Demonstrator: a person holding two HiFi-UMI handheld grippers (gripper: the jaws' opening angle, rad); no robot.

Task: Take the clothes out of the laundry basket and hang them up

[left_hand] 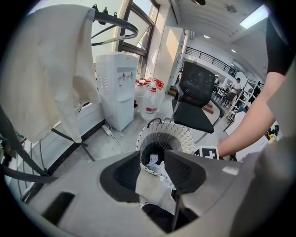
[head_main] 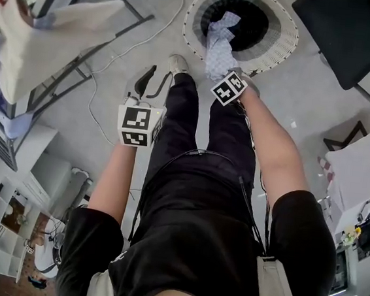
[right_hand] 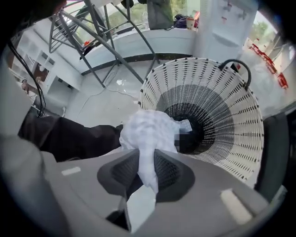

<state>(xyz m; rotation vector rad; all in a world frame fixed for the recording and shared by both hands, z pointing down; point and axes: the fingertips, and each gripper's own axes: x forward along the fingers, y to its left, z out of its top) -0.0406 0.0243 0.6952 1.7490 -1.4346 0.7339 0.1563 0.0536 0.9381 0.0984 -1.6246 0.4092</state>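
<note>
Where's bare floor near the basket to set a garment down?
Best patch: grey floor between laundry basket, black chair and the white box. A narrower strip lies between basket and drying rack, crossed by a cable. Far left is crowded with shelving.

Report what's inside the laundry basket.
A pale checked garment, held by the right gripper, spills over the basket rim. Dark interior shows beside it; anything beneath the cloth is hidden.
</note>
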